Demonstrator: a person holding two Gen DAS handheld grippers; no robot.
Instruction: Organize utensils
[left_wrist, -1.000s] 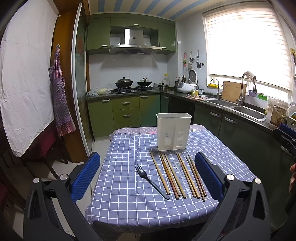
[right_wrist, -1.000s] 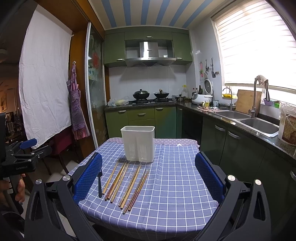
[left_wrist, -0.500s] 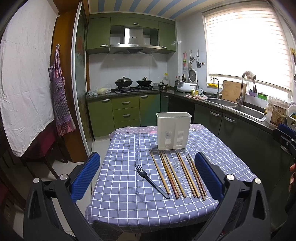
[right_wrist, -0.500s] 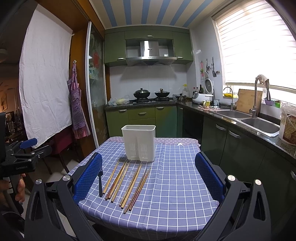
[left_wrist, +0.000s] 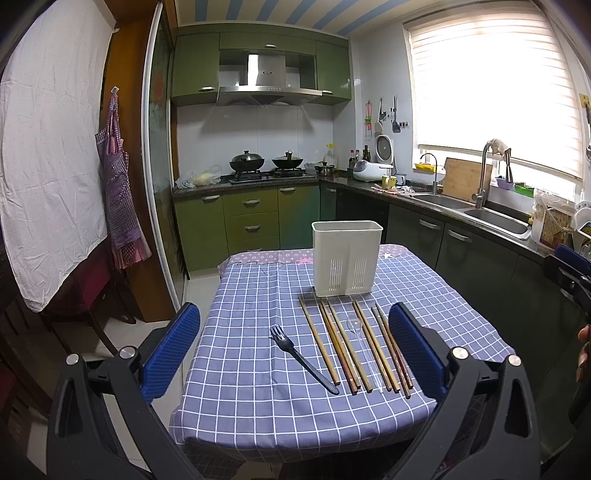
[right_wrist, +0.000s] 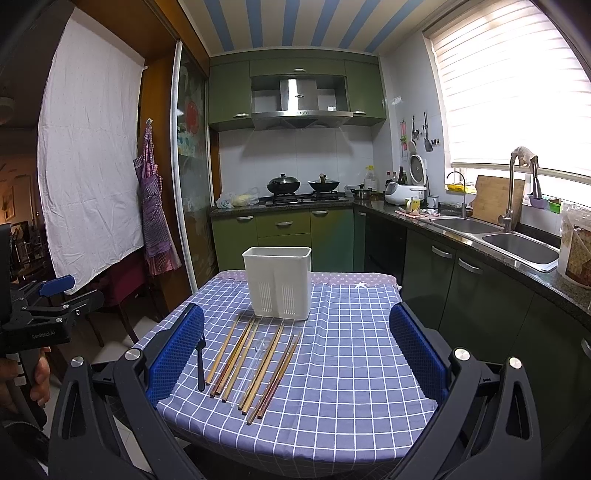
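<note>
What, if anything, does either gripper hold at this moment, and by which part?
Nothing is held. The left gripper and right gripper both hover with jaws wide open; the black plastic fork and brown wooden chopsticks lie on the checked tablecloth.

Holder (left_wrist: 346, 258) toward far edge of table (left_wrist: 240, 387), chopsticks (left_wrist: 354, 347) before it, fork (left_wrist: 303, 363) left of chopsticks

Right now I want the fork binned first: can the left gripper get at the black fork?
Probably yes: the left gripper is open, the black fork lies alone on the tablecloth, apart from the chopsticks.
</note>
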